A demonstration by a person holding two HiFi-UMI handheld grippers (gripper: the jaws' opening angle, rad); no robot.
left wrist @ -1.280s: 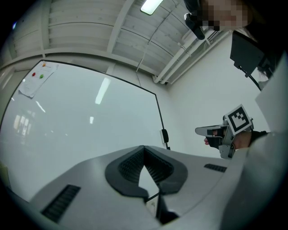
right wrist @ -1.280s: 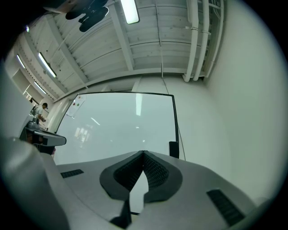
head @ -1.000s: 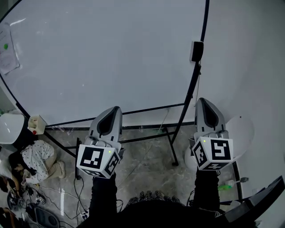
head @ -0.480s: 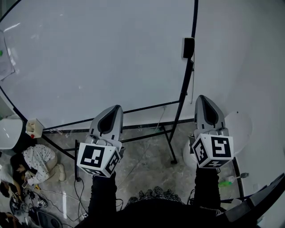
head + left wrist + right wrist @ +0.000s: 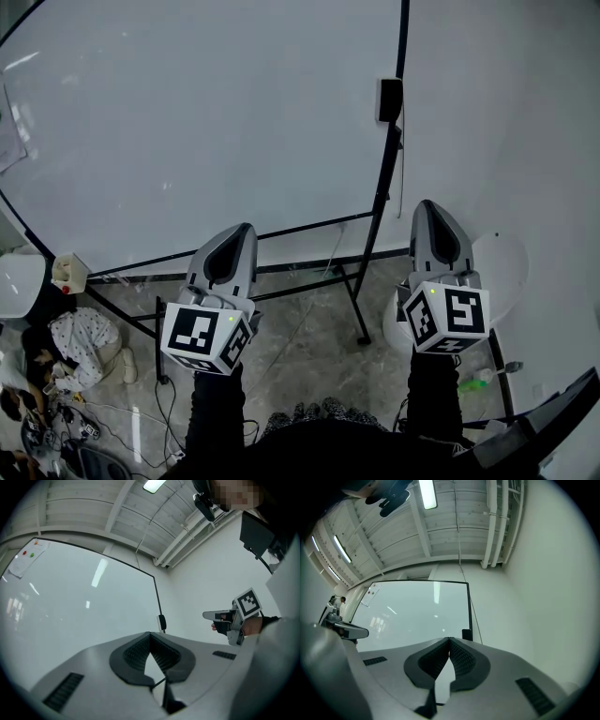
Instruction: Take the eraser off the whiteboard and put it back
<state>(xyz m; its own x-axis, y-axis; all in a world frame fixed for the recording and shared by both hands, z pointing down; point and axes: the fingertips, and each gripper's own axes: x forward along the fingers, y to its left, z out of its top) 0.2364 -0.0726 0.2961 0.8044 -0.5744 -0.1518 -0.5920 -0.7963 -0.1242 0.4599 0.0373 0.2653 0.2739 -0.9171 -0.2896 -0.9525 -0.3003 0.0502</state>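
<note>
A small black eraser clings to the right edge of the big whiteboard, by its black frame. In the head view both grippers are held low in front of the board, well short of it. My left gripper is shut and holds nothing, below the board's lower rail. My right gripper is shut and empty too, below and slightly right of the eraser. The left gripper view has the eraser just above its closed tips. The right gripper view has the eraser just right of its closed tips.
The board's black stand legs cross the marble floor between the grippers. A round white table stands at the right by the wall. A person crouches at lower left among cables. A paper sheet hangs on the board's left edge.
In the head view the board's right edge and the eraser have slid left. Both grippers keep their places in the view and stay shut.
</note>
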